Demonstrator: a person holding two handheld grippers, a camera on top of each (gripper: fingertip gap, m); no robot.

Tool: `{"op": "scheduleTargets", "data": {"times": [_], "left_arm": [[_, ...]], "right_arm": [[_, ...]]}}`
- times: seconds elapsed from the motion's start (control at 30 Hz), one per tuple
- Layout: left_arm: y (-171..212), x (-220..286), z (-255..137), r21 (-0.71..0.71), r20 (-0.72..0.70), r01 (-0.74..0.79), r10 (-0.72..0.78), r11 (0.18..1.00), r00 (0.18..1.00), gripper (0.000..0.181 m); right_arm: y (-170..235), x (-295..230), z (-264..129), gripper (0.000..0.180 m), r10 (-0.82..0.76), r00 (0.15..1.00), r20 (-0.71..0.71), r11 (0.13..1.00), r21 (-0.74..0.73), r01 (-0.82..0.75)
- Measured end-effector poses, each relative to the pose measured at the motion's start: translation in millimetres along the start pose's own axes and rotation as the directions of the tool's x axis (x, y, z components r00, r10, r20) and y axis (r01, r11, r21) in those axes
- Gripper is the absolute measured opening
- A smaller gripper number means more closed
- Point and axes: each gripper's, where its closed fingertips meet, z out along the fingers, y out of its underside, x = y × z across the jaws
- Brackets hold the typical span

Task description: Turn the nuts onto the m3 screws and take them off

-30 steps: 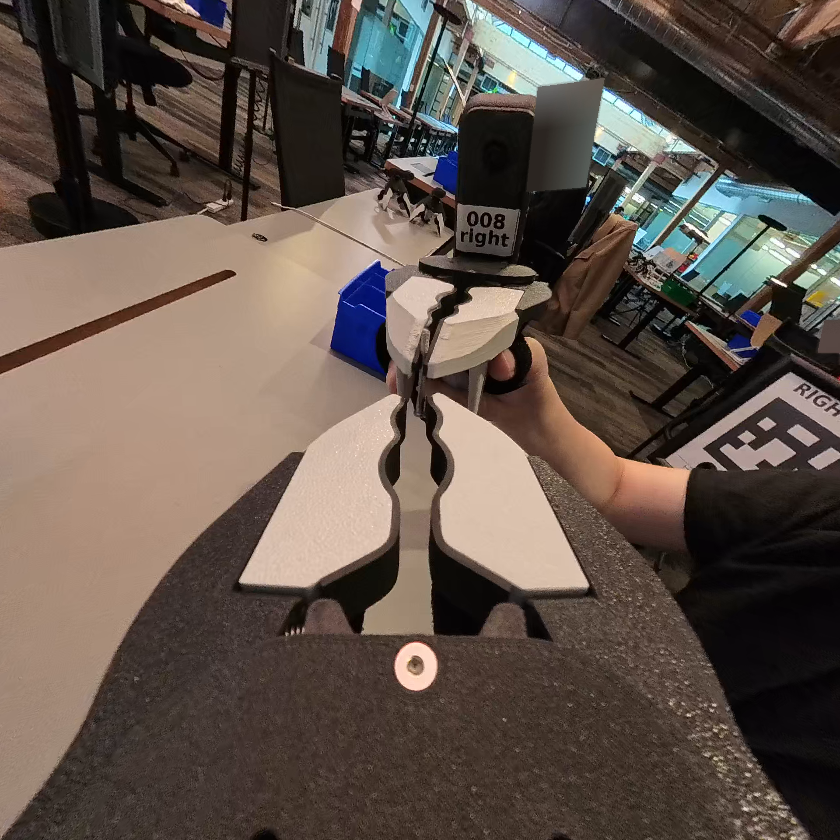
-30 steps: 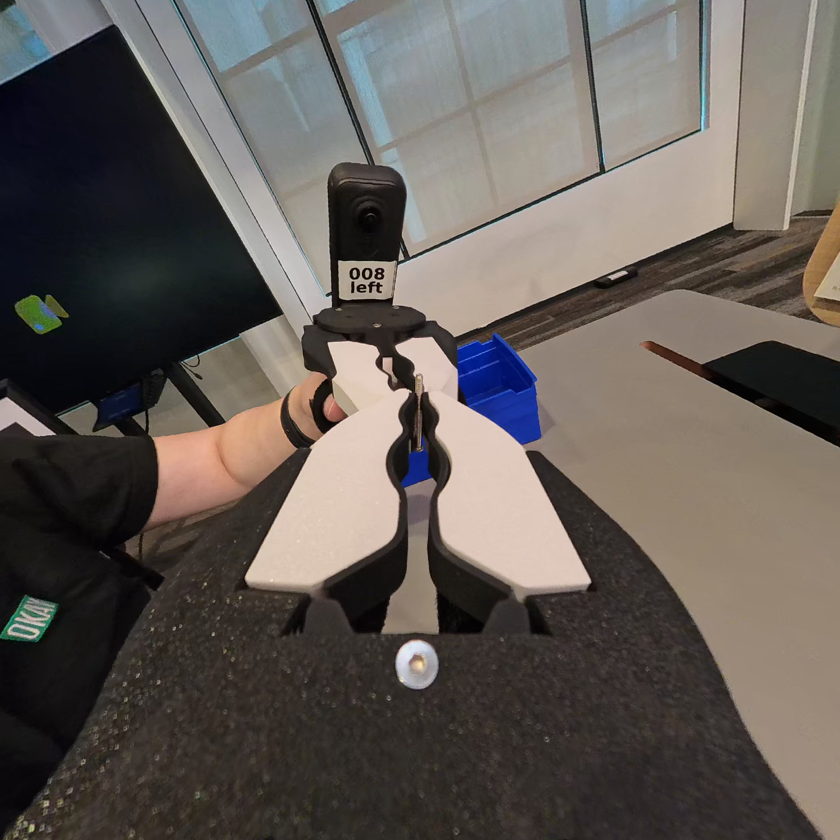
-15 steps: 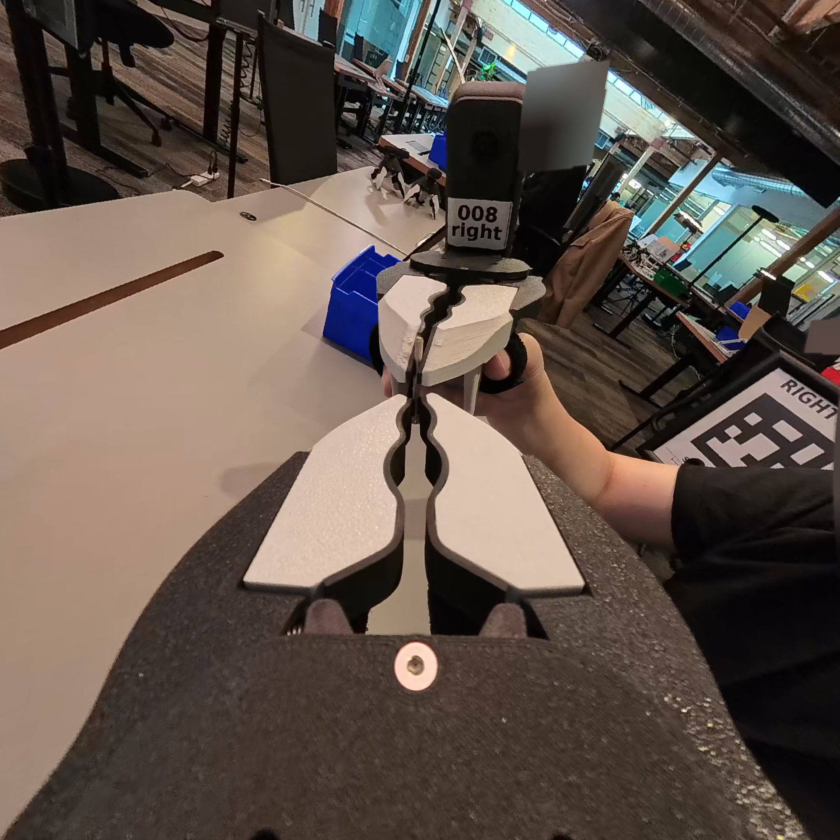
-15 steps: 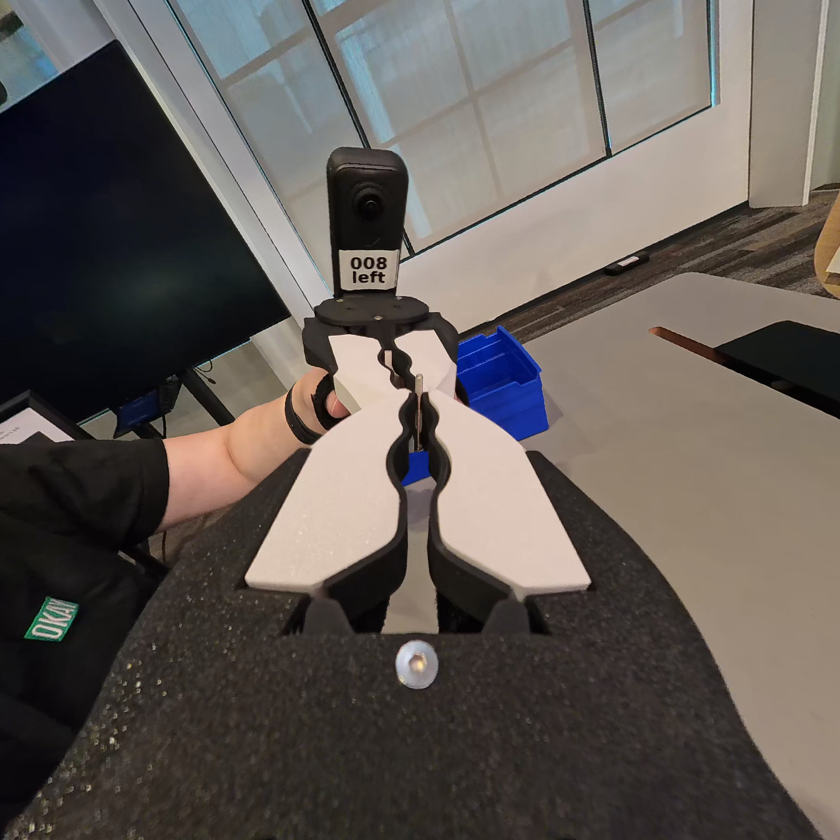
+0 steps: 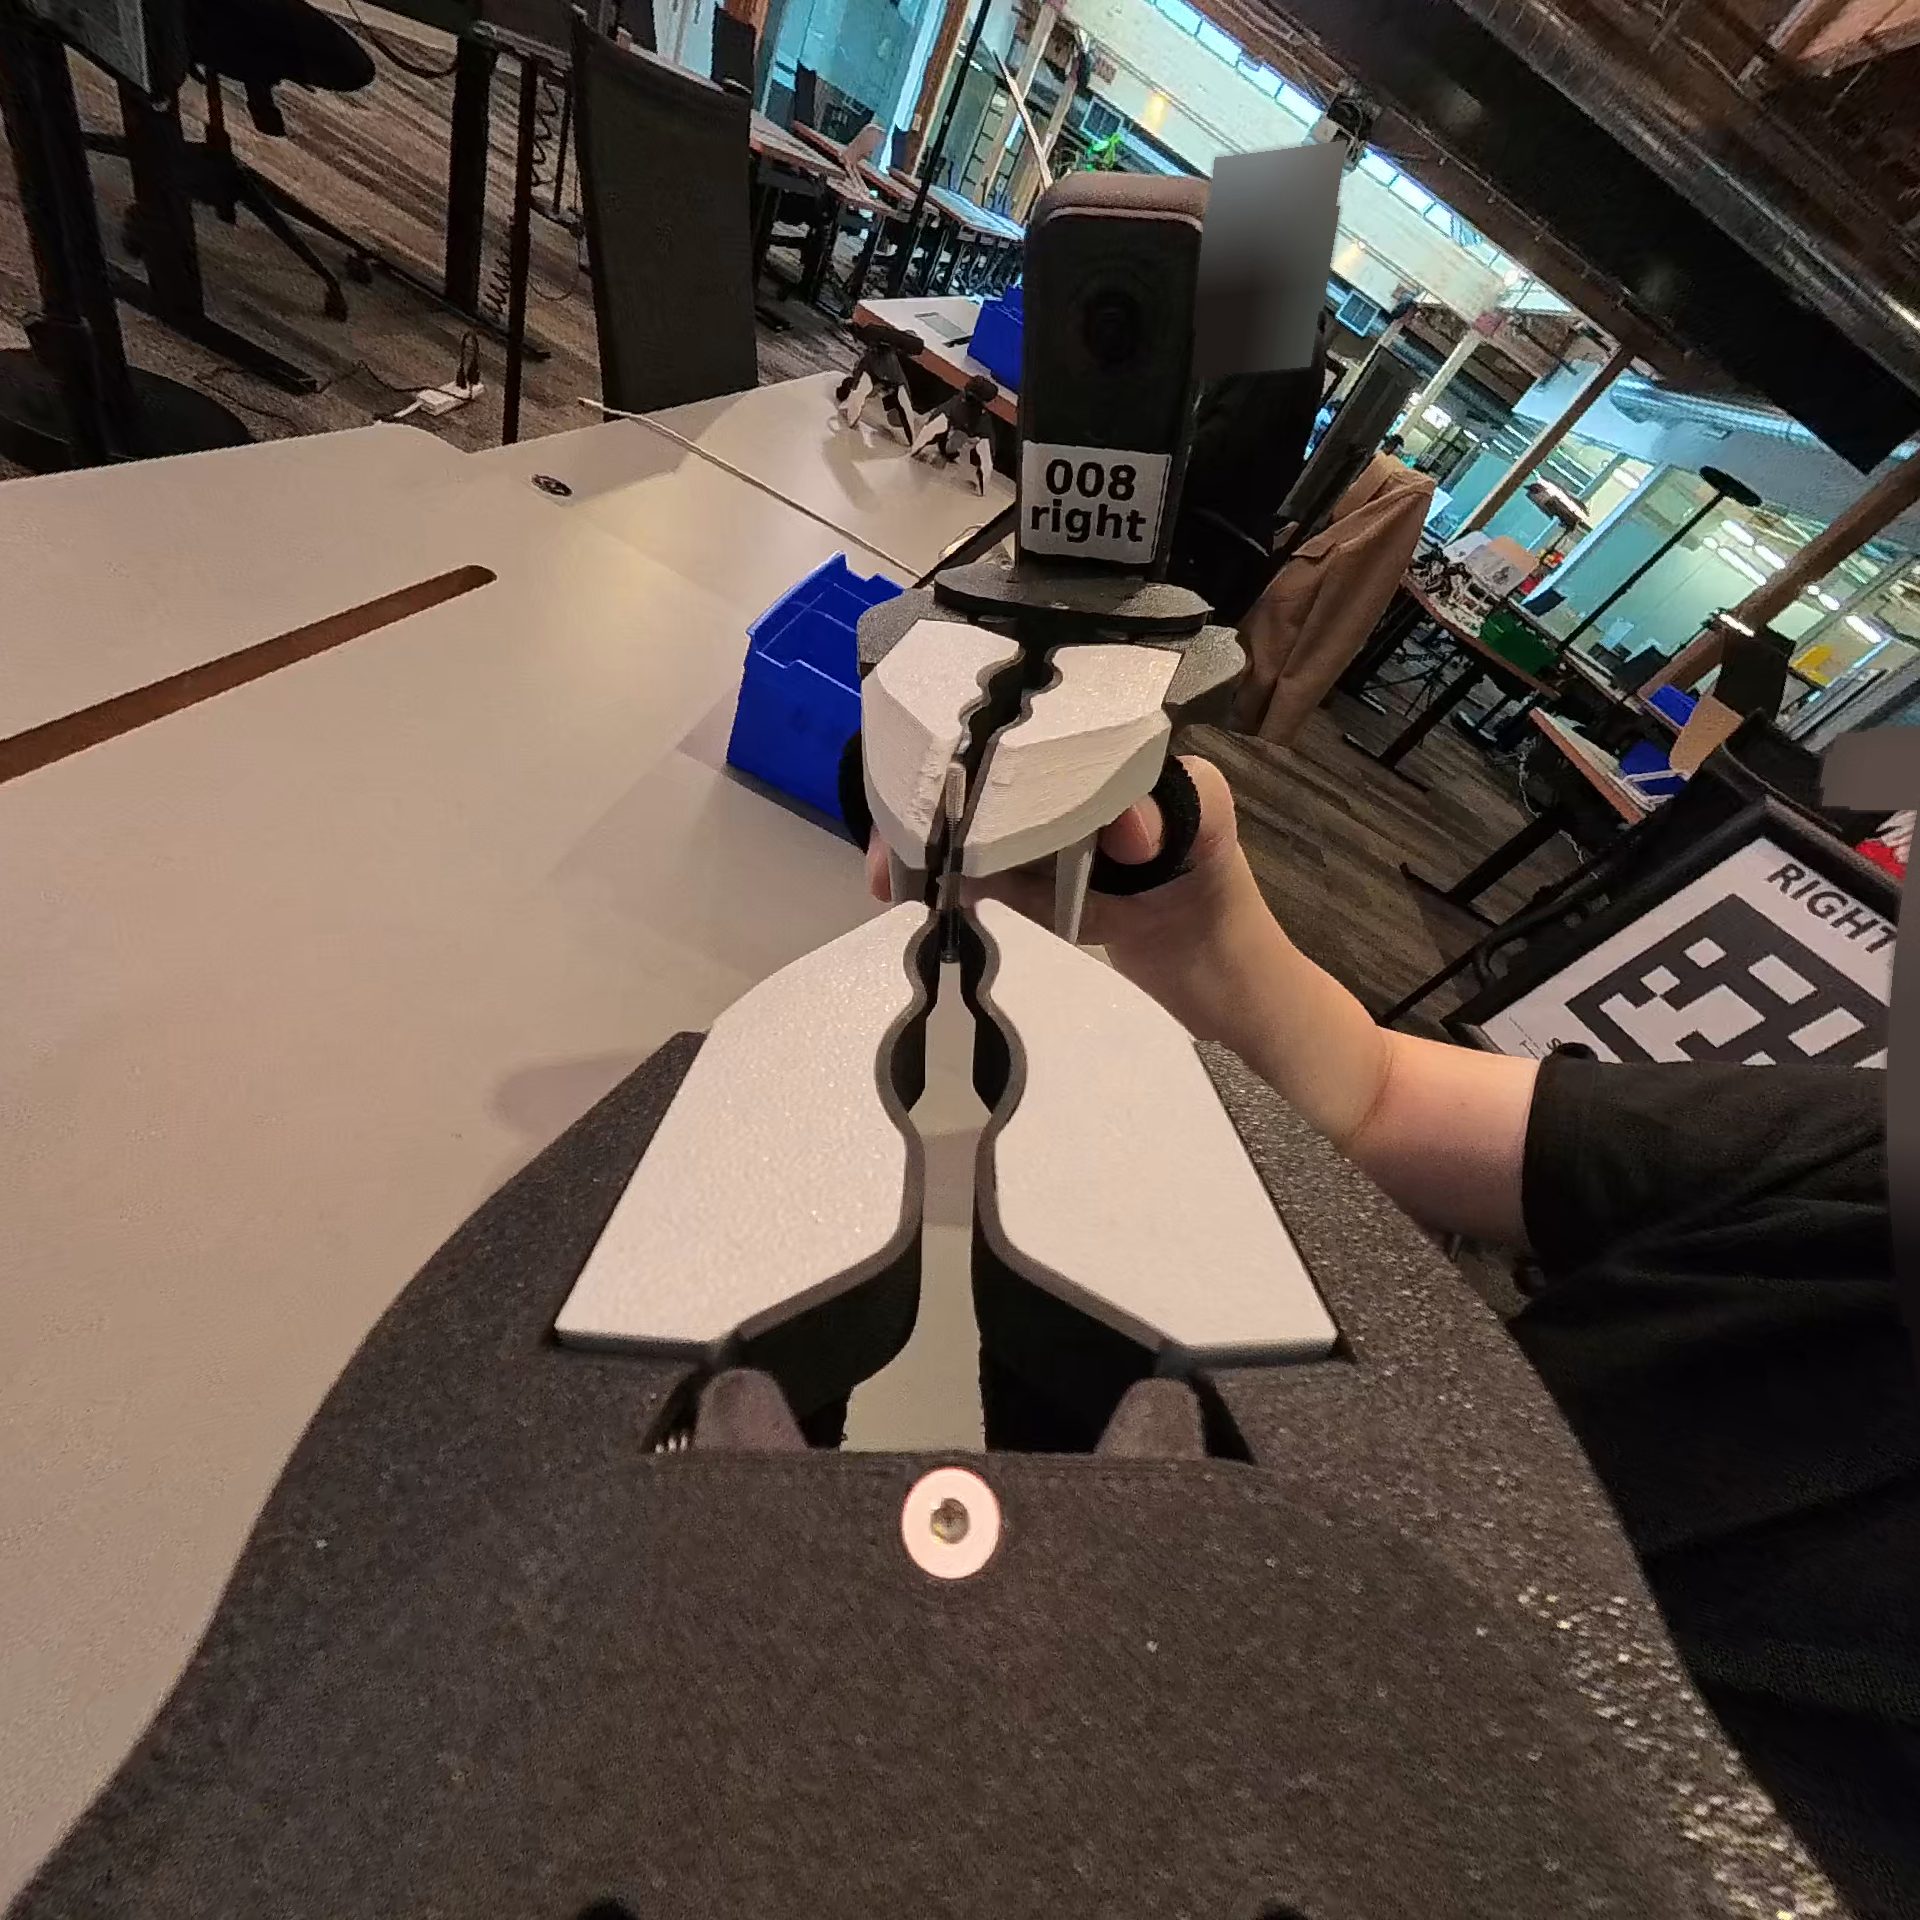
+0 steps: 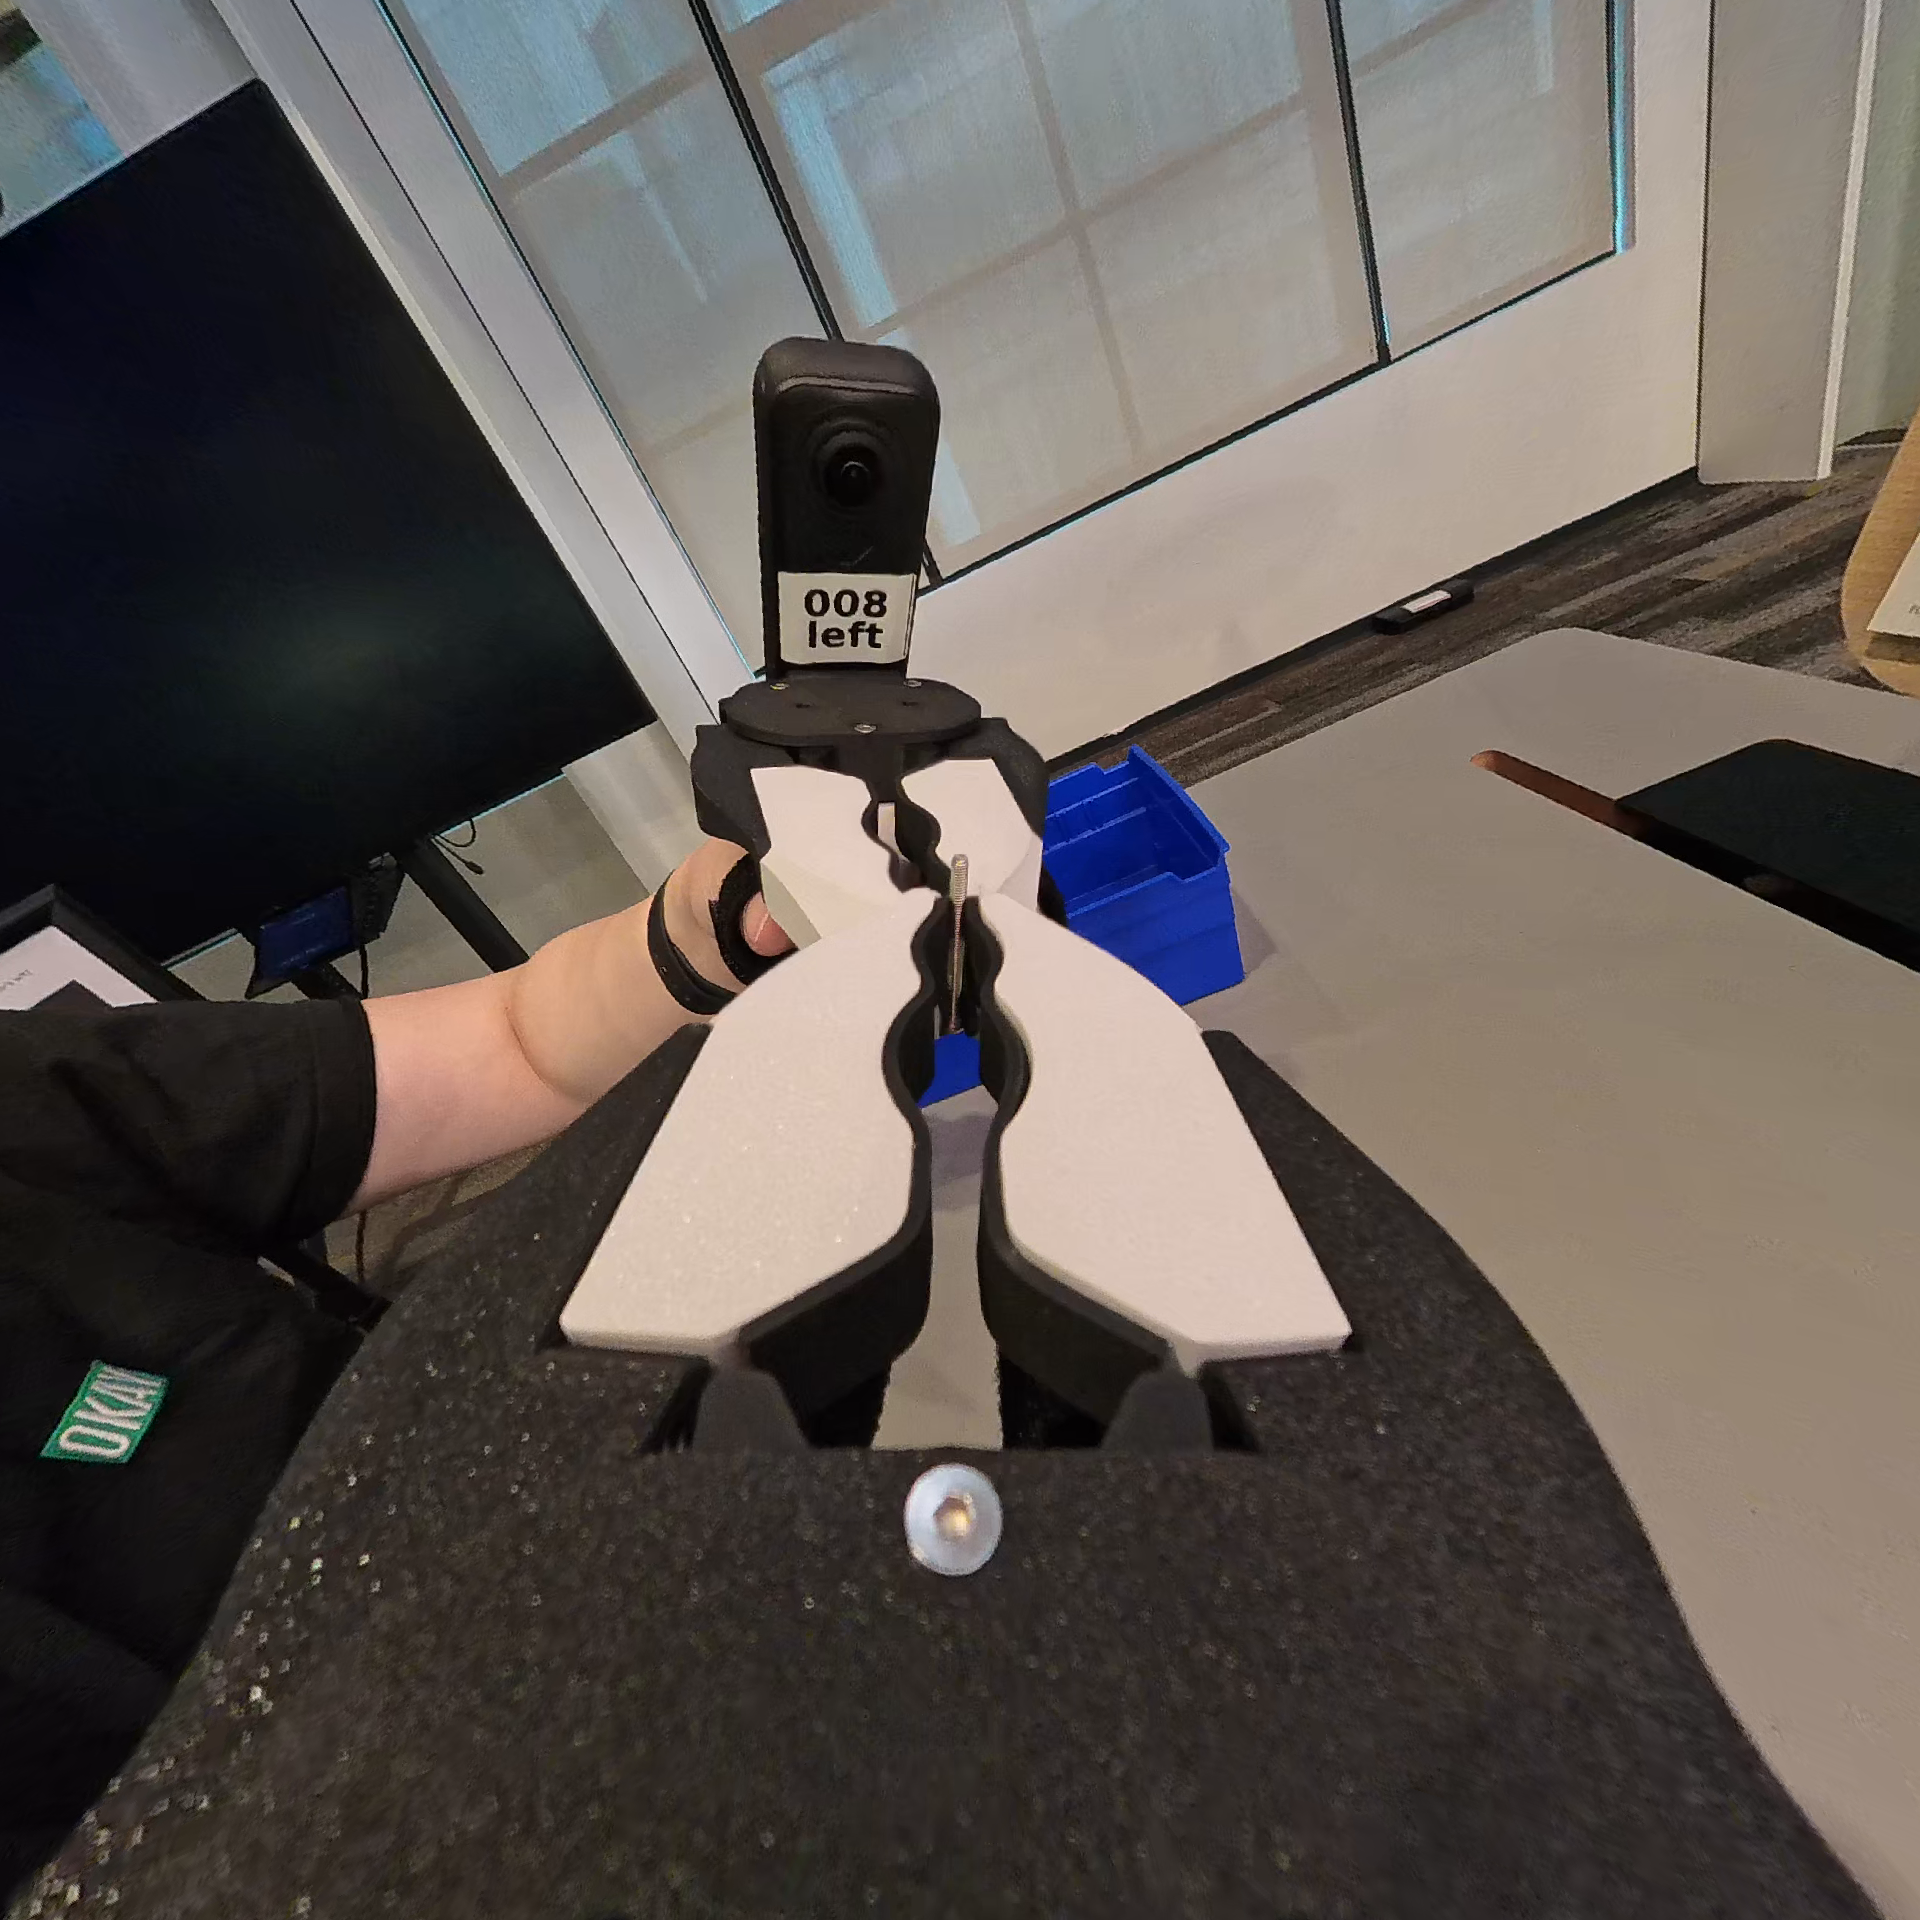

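Observation:
My two grippers meet tip to tip above the grey table point(image 5: 312, 935). My right gripper point(image 6: 951, 940) is shut on a thin silver m3 screw point(image 6: 958, 904), which stands upright between its fingertips and sticks out above them. In the left wrist view the screw point(image 5: 952, 821) shows against the right gripper's white fingers point(image 5: 1070, 748). My left gripper point(image 5: 949, 935) is shut on a small dark piece at the screw's lower end; it looks like the nut point(image 5: 951, 943). The left gripper also shows beyond the screw in the right wrist view point(image 6: 904, 831).
A blue bin point(image 5: 800, 675) stands on the table just behind the grippers; it also shows in the right wrist view point(image 6: 1132, 883). A black flat item point(image 6: 1787, 831) lies at the table's right. A person's hand point(image 5: 1174, 914) holds each gripper. A marker sign point(image 5: 1714, 987) stands off the table's edge. The grippers are tip to tip, or close to it.
Both grippers stay tip to tip on the screw. The left jaws are slightly narrower than a second ago. Both views have shifted a little.

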Motion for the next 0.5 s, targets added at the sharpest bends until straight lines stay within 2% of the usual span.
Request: {"op": "scheduleTargets", "data": {"times": [0.5], "left_arm": [[2.0, -2.2, 0.7, 0.0, 0.011, 0.0, 0.0, 1.0, 1.0, 0.002]], "right_arm": [[2.0, 1.5, -0.3, 0.002, -0.003, 1.0, -0.005, 1.0, -0.005, 0.003]]}}
